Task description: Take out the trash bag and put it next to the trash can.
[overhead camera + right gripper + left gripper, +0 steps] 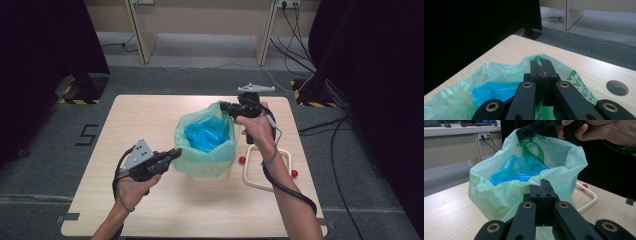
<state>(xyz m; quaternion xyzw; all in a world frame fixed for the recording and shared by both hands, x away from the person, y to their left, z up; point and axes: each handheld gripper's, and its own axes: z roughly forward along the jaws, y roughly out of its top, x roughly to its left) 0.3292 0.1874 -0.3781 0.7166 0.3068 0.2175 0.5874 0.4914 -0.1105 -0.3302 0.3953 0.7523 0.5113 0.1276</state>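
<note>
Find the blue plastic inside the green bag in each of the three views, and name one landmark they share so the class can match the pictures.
High view: the blue plastic sits mid-table, inside the open bag.
Left gripper view: upper centre, above the shut jaws, deep in the bag's mouth.
Right gripper view: lower left, beside the jaws, under the bag's film.
Shared landmark: the bag's rim pinched by the right gripper.

Green bag (pixel 206 150) mid-table (pixel 150 120) — right gripper (pixel 226 106) at its far rim, left gripper (pixel 175 153) beside its near side.

Grey carpet floor (pixel 200 80), pale desk legs (pixel 142 35), trailing cables (pixel 300 45), dark screens (pixel 45 45)
</note>
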